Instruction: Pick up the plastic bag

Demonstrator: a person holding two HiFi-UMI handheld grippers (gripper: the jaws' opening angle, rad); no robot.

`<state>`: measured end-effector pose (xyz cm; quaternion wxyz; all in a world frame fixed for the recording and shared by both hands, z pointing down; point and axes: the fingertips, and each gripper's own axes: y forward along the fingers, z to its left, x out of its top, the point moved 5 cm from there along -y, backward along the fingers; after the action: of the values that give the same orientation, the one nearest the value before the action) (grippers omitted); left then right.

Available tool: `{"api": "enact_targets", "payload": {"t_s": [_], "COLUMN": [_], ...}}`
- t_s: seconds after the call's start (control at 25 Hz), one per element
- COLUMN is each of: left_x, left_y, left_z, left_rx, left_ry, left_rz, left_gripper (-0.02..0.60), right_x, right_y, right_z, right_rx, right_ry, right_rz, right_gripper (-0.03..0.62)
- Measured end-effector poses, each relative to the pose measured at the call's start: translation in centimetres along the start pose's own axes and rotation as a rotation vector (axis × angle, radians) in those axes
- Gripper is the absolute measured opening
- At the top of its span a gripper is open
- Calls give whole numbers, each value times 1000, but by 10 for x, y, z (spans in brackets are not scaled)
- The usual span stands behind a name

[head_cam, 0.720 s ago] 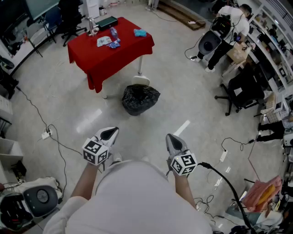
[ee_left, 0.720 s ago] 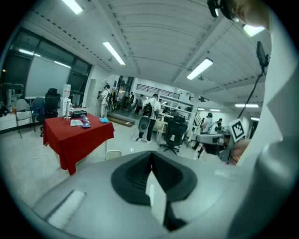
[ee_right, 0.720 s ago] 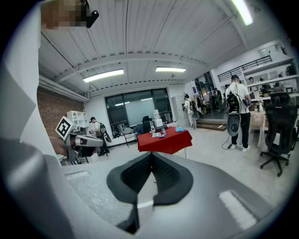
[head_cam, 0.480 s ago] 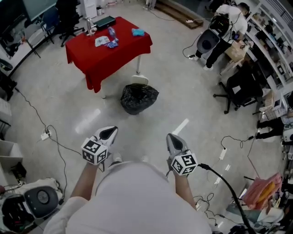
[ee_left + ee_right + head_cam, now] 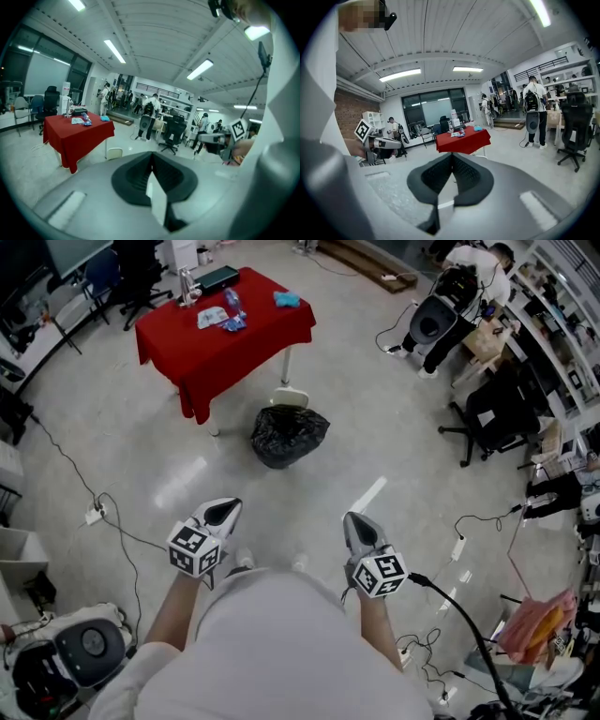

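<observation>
Left claw (image 5: pixel 224 513) and right claw (image 5: pixel 356 525) clenched empty, well apart from bulging black plastic bag (image 5: pixel 289 435)

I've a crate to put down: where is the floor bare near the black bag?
Bare pale floor lies on the near side of the crumpled black plastic bag, and right of it toward the black office chair. A white power strip and its cable cross the left floor; the red-clothed table is cluttered at its far end.
</observation>
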<state>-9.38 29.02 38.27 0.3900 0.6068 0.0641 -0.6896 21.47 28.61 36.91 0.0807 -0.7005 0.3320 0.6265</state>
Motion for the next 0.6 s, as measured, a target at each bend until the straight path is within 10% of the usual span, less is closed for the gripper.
{"api": "enact_targets", "payload": {"t_s": [0.6], "left_x": [-14], "left_y": [-54], "left_z": [56], "left_rx": [-55], "left_ry": [-1], "left_rz": [-18], "left_gripper": [3], "right_x": [-13], "right_y": [28], "right_z": [71], "right_rx": [-43], "right_ry": [6], "right_rz": [-8], "right_gripper": [2]}}
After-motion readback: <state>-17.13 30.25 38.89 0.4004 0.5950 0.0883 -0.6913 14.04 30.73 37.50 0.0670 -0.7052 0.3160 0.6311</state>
